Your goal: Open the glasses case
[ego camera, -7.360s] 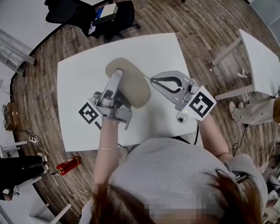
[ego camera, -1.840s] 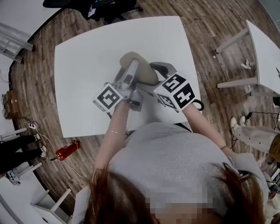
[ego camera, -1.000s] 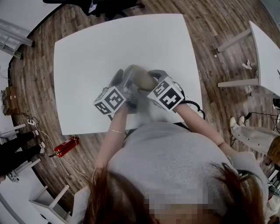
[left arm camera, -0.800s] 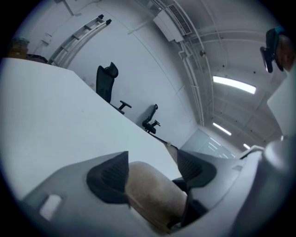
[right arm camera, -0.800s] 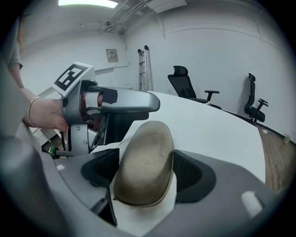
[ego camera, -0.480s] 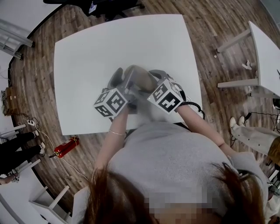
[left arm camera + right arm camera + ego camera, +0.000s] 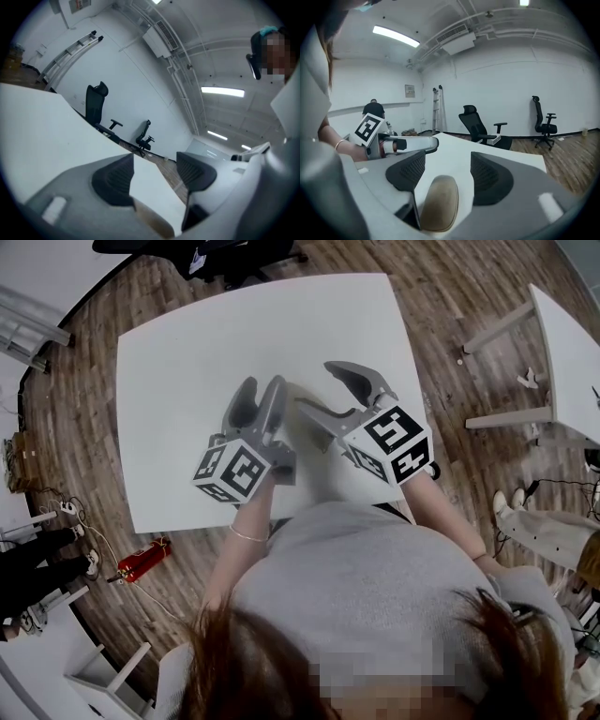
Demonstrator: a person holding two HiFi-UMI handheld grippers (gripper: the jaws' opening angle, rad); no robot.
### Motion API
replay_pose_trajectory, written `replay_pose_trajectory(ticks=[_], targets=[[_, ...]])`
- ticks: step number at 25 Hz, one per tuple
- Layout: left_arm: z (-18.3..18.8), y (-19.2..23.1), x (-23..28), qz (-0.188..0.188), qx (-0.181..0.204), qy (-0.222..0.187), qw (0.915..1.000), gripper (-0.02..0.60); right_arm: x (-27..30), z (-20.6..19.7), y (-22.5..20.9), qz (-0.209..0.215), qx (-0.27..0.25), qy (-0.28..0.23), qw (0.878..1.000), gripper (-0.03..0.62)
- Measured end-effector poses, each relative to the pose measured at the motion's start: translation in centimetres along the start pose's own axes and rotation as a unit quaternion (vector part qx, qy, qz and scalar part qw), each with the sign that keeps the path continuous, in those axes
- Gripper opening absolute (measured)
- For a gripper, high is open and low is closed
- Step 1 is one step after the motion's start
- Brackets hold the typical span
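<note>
The beige oval glasses case [image 7: 438, 204] lies shut on the white table [image 7: 187, 352], seen low between my right gripper's [image 7: 443, 173] jaws; the pads stand clear of it. A beige edge of the case [image 7: 152, 222] shows at the bottom of the left gripper view. In the head view the raised grippers hide it. My left gripper [image 7: 261, 390] and right gripper [image 7: 317, 385] hover side by side above the table's near half. Both are open with nothing between the pads, and their jaws have just been closing somewhat.
Black office chairs [image 7: 480, 124] stand beyond the table's far edge on the wood floor. A second white table [image 7: 567, 352] is at the right. A red fire extinguisher [image 7: 141, 559] lies on the floor at the near left.
Both grippers have lifted off the case toward the camera and drawn apart. The case, visible between them before, is now out of sight in the head view.
</note>
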State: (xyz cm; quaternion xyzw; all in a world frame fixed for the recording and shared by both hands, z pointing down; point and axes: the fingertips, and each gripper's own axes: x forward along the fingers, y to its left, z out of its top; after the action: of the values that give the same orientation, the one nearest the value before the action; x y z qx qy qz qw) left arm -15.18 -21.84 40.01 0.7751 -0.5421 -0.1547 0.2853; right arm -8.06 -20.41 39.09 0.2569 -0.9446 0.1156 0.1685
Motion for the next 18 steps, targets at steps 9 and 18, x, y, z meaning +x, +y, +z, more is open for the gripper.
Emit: replay_pose_trajectory(ticks=[9,18], targets=[[4.0,-5.5,-0.7,-0.032,0.136,-0.052,0.9889,0.169,-1.7,5.4,-0.5,-0.055,-0.039,-0.092,0.993,0.131],[4.2,-6.6,-0.4,-0.022,0.152,-0.064,0.9860,0.042,-2.3,6.5,-0.7,-0.047,-0.039,-0.118,0.991,0.006]])
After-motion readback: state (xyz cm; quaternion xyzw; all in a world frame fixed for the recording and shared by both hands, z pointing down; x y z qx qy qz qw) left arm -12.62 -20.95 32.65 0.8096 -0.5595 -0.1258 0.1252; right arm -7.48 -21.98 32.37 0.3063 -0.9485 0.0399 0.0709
